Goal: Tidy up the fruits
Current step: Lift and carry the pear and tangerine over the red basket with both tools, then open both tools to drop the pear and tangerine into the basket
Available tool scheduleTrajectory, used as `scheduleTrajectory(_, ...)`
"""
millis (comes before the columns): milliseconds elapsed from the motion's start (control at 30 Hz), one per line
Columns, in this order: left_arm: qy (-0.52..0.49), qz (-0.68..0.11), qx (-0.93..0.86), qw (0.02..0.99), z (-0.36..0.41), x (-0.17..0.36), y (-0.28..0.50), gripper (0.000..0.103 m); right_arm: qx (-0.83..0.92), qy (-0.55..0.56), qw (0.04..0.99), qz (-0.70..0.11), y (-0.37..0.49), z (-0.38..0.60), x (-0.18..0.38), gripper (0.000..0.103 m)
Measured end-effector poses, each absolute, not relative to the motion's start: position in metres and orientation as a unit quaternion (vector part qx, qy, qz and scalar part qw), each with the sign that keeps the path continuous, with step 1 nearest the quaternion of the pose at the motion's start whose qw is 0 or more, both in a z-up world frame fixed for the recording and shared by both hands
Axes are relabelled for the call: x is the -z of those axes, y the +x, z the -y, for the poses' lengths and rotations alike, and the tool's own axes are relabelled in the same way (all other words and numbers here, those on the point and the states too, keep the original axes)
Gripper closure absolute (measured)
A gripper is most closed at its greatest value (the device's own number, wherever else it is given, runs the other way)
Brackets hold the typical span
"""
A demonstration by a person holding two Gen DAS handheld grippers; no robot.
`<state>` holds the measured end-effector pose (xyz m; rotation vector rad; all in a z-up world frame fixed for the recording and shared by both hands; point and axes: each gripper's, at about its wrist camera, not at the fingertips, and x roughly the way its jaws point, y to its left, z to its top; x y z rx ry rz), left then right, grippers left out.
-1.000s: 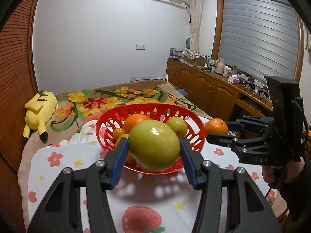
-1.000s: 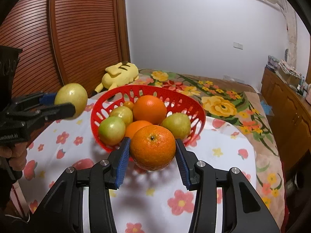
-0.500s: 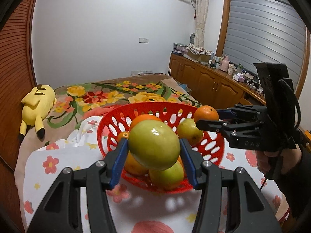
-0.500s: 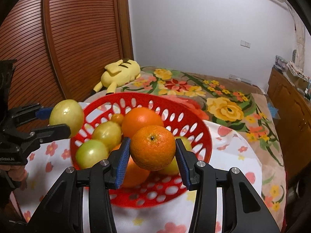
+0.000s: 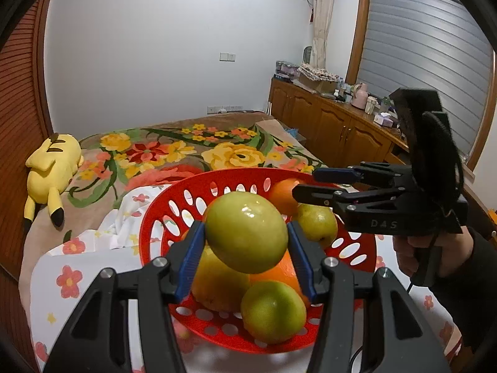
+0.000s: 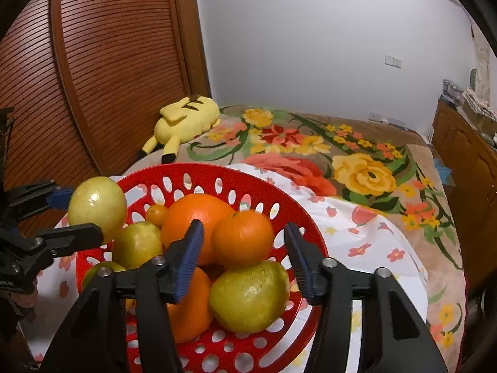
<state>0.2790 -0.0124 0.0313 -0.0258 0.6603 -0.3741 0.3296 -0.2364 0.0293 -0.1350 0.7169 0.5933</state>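
Partly hidden: red basket [image 5: 174, 214] floor.

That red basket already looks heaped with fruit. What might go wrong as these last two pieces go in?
1. The right hand-held gripper is opening; its orange sits on the rounded pile and may roll off.
2. The left hand-held gripper holds a green fruit over the red basket; released there, it may knock other fruit loose.
3. The two grippers are close together and might collide.

Even indoor light, sharp, fisheye-warped dark corners.
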Motion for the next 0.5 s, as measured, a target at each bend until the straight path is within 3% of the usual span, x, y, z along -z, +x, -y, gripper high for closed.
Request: scheduleTrajectory(500, 0.006, -0.334, 0.192, 0.923, 0.039, -0.020, 0.292, 0.050, -0.263, -0.062, 0.908, -0.320, 0.301, 0.262, -0.036, 0.048)
